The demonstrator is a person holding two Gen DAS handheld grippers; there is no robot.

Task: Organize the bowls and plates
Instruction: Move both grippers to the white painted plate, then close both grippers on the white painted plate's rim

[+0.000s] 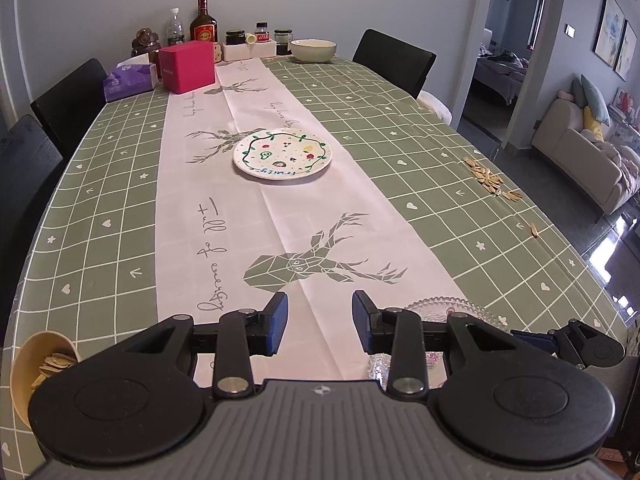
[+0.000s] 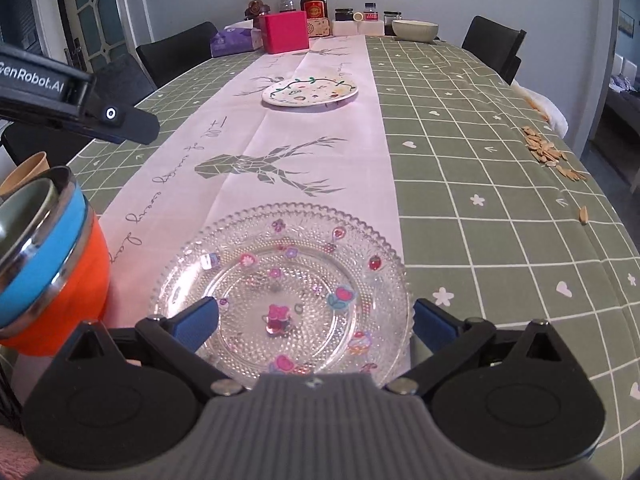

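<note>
The glass plate (image 2: 282,292), clear and beaded with coloured stickers, lay flat at the near end of the pale runner (image 2: 304,152), between the widely spread jaws of the right gripper (image 2: 316,322), whose pads did not press it. Only the right wrist view showed it whole, along with an orange and blue bowl (image 2: 48,276) at its left and the left gripper's body, lettered "enRobot.AI". The left wrist view caught just the plate's far rim. There the left gripper (image 1: 320,322) hovered over the runner, jaws partly apart and pinching nothing. A painted plate (image 1: 283,154) sat mid-table, a green bowl (image 1: 313,50) at the far end. The runner's script read "full of energy".
</note>
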